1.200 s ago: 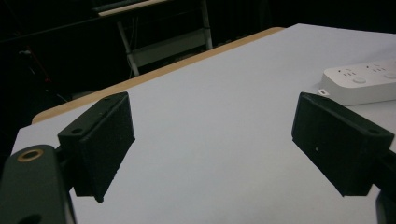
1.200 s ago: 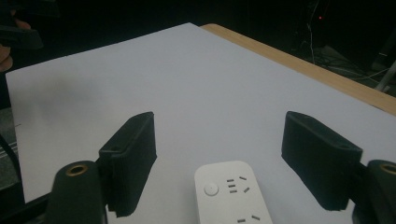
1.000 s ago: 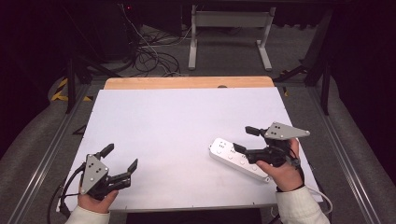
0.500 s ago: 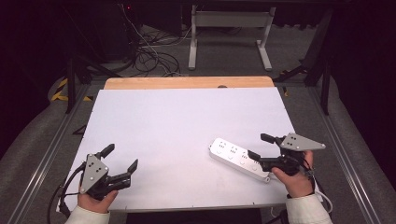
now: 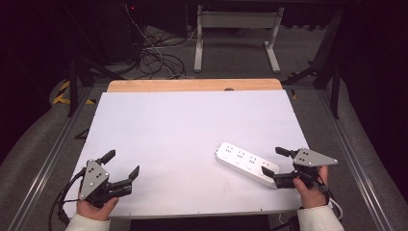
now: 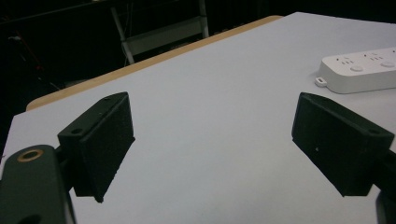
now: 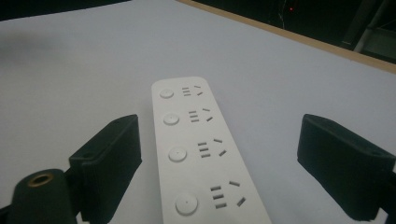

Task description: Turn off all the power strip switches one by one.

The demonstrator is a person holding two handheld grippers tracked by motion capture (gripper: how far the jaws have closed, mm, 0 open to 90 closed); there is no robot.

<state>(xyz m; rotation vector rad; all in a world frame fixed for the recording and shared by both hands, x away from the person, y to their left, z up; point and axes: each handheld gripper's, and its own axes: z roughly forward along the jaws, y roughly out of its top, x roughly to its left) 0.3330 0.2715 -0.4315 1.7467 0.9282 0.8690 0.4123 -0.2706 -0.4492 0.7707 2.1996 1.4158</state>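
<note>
Two grippers low over the white bench point(image 5: 192, 130): right gripper point(image 5: 278, 166) just opened, jaws apart astride the long white plastic power strip point(image 5: 246, 163); left gripper point(image 5: 121, 168) jaws apart, empty.

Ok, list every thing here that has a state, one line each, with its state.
power strip: lying flat on the white table, sockets up, nothing plugged in.
right gripper: jaws have just been opening, now wide to either side of the strip's near end, pads clear of it.
left gripper: open, holding nothing, low over the table's near left corner.
</note>
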